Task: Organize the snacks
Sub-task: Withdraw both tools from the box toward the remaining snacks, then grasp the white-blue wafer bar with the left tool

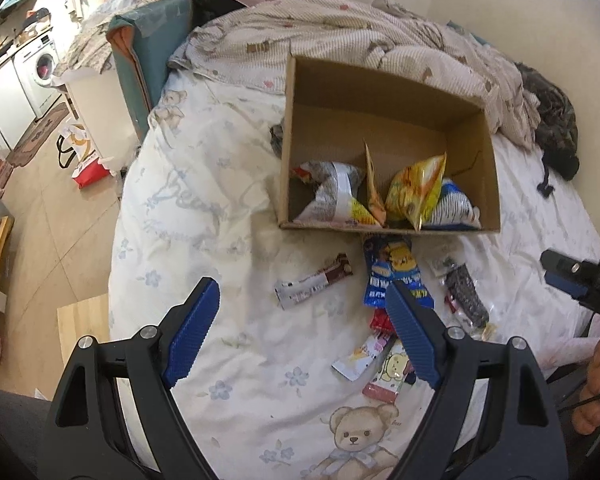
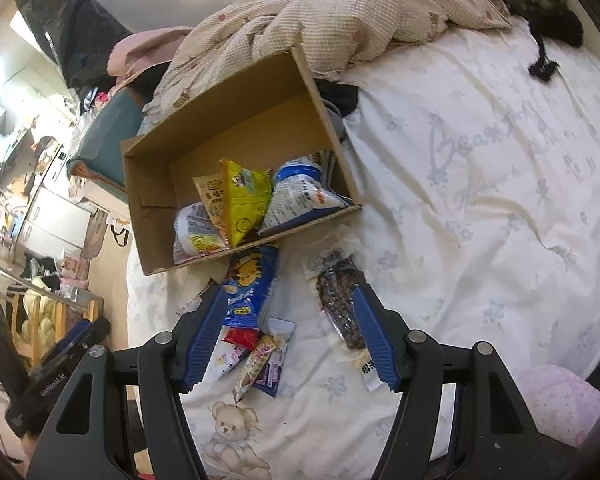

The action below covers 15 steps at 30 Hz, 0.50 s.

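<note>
Box (image 1: 388, 120) on bed (image 1: 204, 208), holding several snack bags (image 1: 416, 192). Loose snacks (image 1: 396, 276) lie just before box's near wall. Left gripper (image 1: 300, 292) and right gripper (image 2: 288, 296): jaws apart, empty, above loose snacks.

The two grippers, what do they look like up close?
Both match: the left gripper and right gripper have black angular frames with triangular cut-outs and round silver bolts, carrying long blue ribbed fingers. Pale lettering marks the left one's side in the right wrist view.

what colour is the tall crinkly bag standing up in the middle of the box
Yellow bag, seen best from the right wrist view, inside the cardboard box.
</note>
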Tool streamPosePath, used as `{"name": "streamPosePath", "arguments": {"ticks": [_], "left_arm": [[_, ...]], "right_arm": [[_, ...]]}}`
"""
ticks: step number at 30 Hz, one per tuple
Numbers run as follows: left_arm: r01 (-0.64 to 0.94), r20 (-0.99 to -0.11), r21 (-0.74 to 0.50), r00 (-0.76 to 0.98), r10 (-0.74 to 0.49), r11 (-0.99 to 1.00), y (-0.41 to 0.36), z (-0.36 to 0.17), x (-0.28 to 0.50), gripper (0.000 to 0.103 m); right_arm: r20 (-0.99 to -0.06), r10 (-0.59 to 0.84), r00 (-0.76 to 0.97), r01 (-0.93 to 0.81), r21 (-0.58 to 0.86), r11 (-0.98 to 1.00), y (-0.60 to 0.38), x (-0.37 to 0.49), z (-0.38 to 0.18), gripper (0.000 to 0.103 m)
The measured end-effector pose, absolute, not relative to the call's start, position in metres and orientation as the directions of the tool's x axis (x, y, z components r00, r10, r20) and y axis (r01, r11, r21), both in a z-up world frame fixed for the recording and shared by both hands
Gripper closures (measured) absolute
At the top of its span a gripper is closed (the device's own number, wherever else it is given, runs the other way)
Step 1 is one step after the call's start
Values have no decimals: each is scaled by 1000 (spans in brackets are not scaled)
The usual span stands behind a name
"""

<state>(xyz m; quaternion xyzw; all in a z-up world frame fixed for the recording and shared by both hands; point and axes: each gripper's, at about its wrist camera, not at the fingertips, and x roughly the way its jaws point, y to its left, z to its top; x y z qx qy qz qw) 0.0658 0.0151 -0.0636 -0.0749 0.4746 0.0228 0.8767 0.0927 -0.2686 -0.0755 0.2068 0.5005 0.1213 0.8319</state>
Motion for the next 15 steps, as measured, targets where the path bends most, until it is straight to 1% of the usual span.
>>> {"name": "streamPosePath", "arguments": {"ticks": [4,8,10,11,13,15], "left_arm": [[-84,-869,-100,493,-46,991,2,-82,70,20],[3,-912,-111,396,-103,994,-23,-111,77,21],[46,-936,-97,336,-107,994,-36,-128,82,27],[64,-948,-75,306,-91,995,-42,-138,84,34],[106,-966,-55,247,-80,993,-51,-156,88,43],[137,-975,-63,205,-91,989,-57,-168,92,50]], "right_arm": [[-778,433,455,53,509,859,-277,95,-83,35],[-786,438,436,91,522,848,-281,99,-90,35],[-787,440,432,97,526,845,-282,100,-91,35],[-788,439,432,100,526,845,-282,100,-91,35],[-790,433,433,103,521,847,-284,101,-92,35],[-794,427,433,107,515,850,-284,101,-93,35]]}}
